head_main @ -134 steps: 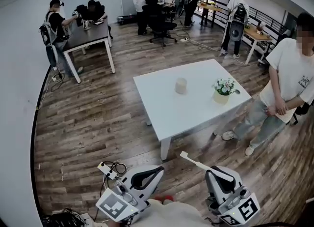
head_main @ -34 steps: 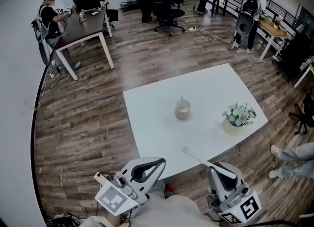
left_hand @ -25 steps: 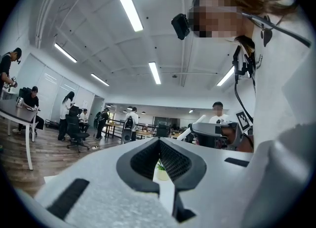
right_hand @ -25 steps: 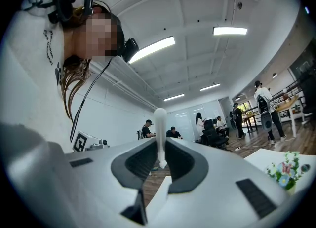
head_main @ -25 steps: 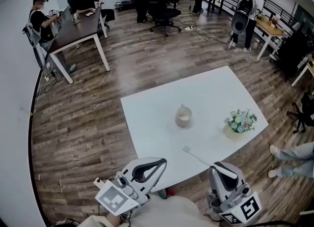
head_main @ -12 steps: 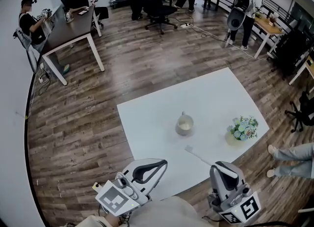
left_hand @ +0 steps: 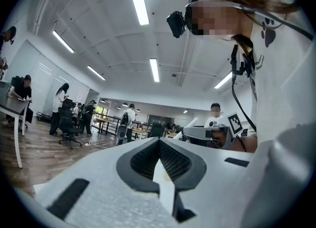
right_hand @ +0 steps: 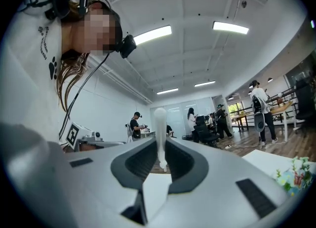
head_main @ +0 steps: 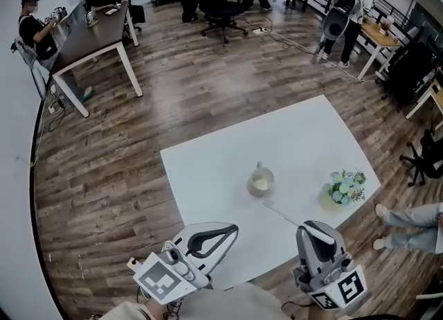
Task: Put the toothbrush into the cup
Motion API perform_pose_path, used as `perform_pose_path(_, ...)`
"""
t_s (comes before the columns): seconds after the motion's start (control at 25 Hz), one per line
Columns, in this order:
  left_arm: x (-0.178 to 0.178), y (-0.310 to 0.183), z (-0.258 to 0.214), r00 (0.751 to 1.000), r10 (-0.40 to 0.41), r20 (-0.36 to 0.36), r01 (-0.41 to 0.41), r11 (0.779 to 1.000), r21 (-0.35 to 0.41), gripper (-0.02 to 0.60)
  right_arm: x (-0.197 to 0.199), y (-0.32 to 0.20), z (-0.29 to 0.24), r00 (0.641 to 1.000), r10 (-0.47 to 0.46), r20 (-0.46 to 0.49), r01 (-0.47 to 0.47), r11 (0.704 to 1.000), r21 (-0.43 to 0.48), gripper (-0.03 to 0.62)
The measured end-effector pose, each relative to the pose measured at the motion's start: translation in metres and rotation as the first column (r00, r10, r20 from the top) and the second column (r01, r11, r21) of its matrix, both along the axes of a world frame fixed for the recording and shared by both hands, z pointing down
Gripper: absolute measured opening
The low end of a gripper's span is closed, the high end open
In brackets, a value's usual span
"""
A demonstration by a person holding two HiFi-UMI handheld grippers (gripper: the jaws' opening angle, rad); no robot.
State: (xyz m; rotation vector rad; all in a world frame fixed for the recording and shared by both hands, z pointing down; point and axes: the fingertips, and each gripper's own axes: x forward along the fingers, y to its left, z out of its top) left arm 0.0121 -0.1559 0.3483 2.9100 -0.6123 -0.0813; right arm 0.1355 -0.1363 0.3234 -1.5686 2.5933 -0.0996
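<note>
My right claw (head_main: 309,228) was clenched on the toothbrush (head_main: 282,215), pinching one end so that most of the stem stuck out past the jaws. I judged that was for reach, so the free end could get to the cup (head_main: 261,182) without the claw body crowding it. In the right gripper view the toothbrush (right_hand: 160,133) ran straight up the middle between the pads, seated square and not skewed (I couldn't tell which end had the bristles). The toothbrush was in the air over the near part of the white table (head_main: 208,173), its free tip near the cup but short of the rim, so it wasn't in yet. The cup stood upright with its mouth open, around mid-table. My left claw (head_main: 225,230) was closed on nothing; the left gripper view showed its tips (left_hand: 159,145) meeting with only bare pad behind them. It sat low by the near table edge, probably parked to stay out of the way. A flower pot (head_main: 346,187) stood off to the right near the table edge, well apart from the cup, so it was no real hazard. The stem lay close to level, so I reckoned the next move needed the claw carried over the mouth and tipped downward.
</note>
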Motion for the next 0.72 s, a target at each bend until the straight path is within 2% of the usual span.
perform_pose_path(0.32, -0.007, -0.017, -0.001, 0.998, -0.065, 0.009, 0.065, 0.998, 0.002, 0.008, 0.013, -0.049, 0.036, 0.998, -0.024, -0.058, 0.021, 0.998, -0.059, 0.058)
perform_pose_path(0.72, 0.015, -0.03, 0.004, 0.998, -0.061, 0.019, 0.061, 0.998, -0.001, 0.008, 0.023, -0.087, 0.075, 0.995, -0.062, -0.073, 0.052, 0.99, -0.135, 0.058)
